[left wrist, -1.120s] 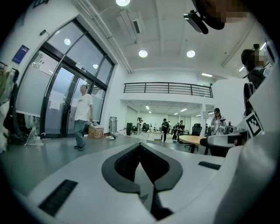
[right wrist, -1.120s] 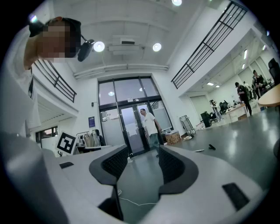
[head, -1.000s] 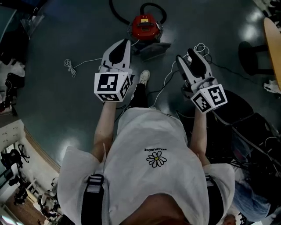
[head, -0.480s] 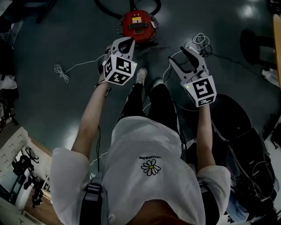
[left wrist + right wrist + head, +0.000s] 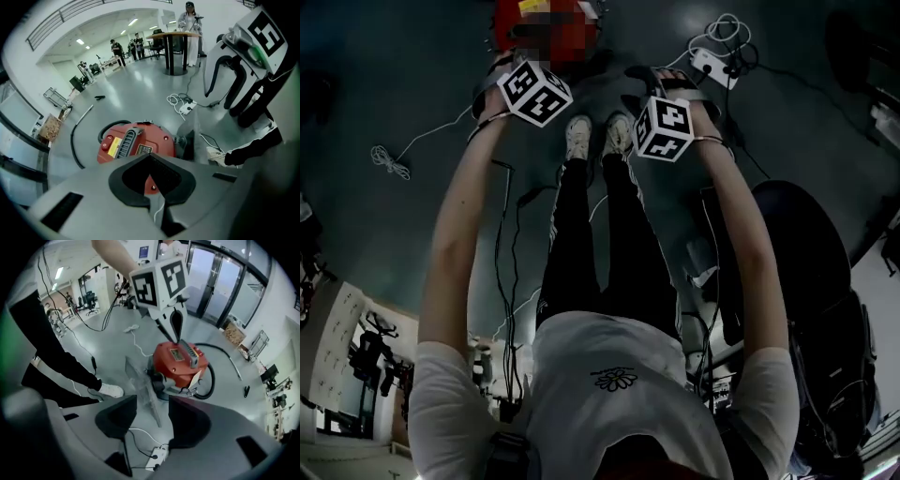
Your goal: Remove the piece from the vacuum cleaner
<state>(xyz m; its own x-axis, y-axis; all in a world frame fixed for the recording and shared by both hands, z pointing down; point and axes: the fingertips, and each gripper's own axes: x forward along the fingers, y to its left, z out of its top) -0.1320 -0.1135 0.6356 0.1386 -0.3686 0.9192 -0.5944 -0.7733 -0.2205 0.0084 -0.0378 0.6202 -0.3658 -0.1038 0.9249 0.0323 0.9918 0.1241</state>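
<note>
- Both arms stretch straight forward and down, past the person's shoes.
- Left gripper: jaws closed tip to tip, empty, pointing at the red vacuum cleaner.
- Right gripper: jaws apart, framing the grey piece beyond them, which stands against the cleaner's front.

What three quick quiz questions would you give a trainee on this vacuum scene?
1. True or false: the right gripper has its jaws shut on the vacuum.
2. The vacuum's body is: A blue, B red, C yellow.
3. Fill in: on the floor near the right gripper lies a white ___.

Key
1. False: its jaws stand apart, with nothing held.
2. B.
3. Power strip.
</note>
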